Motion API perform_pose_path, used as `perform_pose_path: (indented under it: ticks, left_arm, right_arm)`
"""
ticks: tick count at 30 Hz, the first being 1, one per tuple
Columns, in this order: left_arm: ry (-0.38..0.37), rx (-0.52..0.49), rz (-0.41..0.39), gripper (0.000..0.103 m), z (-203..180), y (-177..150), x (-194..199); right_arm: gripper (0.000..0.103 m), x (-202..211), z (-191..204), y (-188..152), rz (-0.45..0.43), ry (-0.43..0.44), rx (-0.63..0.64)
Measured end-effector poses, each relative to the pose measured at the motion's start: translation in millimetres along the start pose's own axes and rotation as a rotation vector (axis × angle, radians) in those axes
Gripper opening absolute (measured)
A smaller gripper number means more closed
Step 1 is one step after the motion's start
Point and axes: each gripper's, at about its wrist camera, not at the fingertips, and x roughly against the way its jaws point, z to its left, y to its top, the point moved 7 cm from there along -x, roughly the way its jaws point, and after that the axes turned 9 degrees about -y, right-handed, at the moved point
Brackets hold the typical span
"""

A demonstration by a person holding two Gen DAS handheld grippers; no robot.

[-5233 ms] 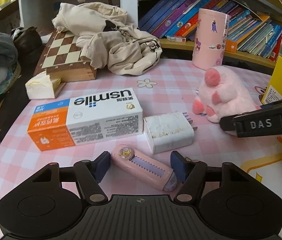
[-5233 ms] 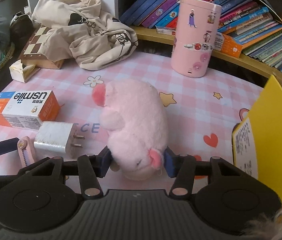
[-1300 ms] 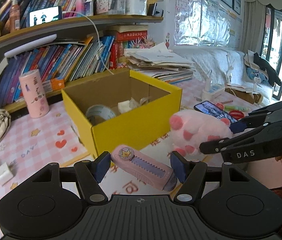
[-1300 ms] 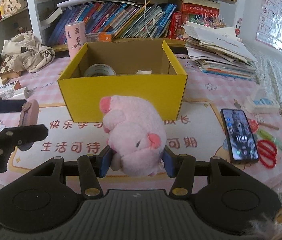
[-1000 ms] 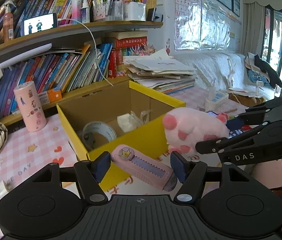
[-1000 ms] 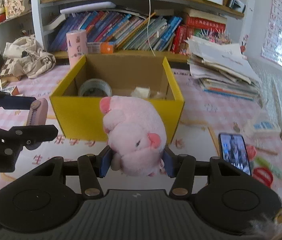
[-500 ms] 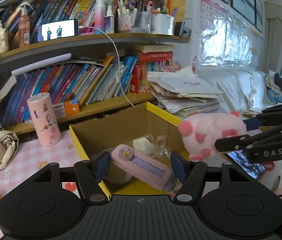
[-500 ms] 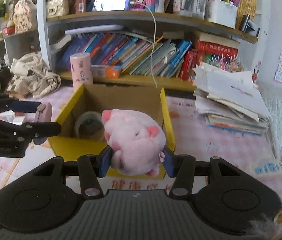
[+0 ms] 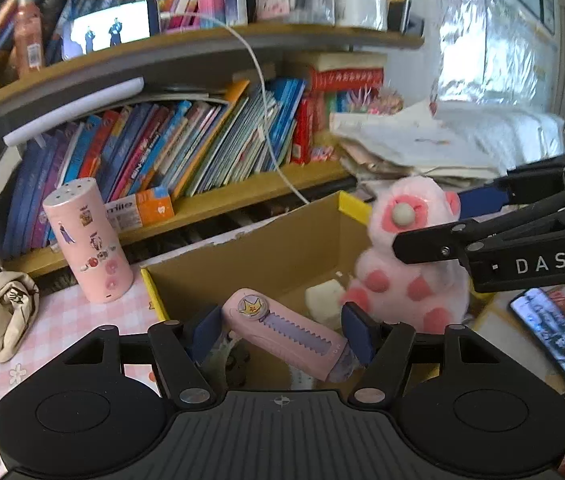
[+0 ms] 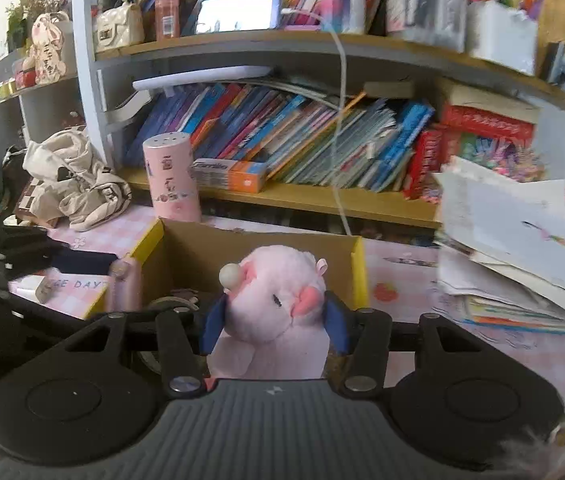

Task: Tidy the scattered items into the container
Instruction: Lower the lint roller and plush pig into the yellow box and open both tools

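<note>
Fluffy pink plush toy [image 10: 272, 300] squeezed by right hand-held gripper [image 10: 274, 322] | smooth ridged pink case [image 9: 286, 330] clamped by left hand-held gripper [image 9: 282, 334]

A pink checked tabletop [image 9: 82, 320] bears the yellow box [image 9: 154, 292] and pink canister [image 9: 86, 244].

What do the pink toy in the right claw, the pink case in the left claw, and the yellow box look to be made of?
Pink toy: plush fabric, fuzzy pile.
Pink case: likely hard plastic, smooth with a slight sheen, with a toothed slider strip.
Yellow box: cardboard, yellow outside, raw matte brown inside.
</note>
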Motion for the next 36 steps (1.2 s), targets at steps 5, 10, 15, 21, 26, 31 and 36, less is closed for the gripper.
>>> perform_pose_path:
  ticks: [5, 10, 15, 21, 26, 31, 36]
  left_arm:
    - [0.038, -0.053, 0.030, 0.066, 8.2, 15.9, -25.4]
    - [0.037, -0.092, 0.109, 0.067, 11.5, 11.8, -53.8]
    - [0.030, -0.112, 0.167, 0.067, 11.6, 1.6, -67.2]
    - [0.024, -0.119, 0.200, 0.068, 11.7, -6.9, -71.8]
    - [0.035, -0.147, 0.203, 0.070, 7.8, -9.1, -67.0]
    - [0.042, -0.135, 0.178, 0.072, 5.7, -7.4, -54.5]
    - [0.052, -0.130, 0.143, 0.072, 0.3, -4.9, -38.8]
  right_arm:
    - [0.049, -29.8, 6.4, 10.2, 0.023, 0.018, 0.064]
    - [0.049, -62.2, -1.1, 0.6, 0.114, 0.041, 0.043]
    - [0.049, -82.0, -1.3, -4.5, 0.166, 0.076, 0.021]
    - [0.050, -100.0, 10.9, 3.9, 0.181, 0.103, 0.049]
    - [0.053, -113.5, 18.4, 8.5, 0.198, 0.103, 0.057]
    - [0.061, -109.9, 20.0, 14.2, 0.176, 0.106, 0.055]
    - [0.064, -95.3, 14.4, 14.8, 0.153, 0.099, 0.032]
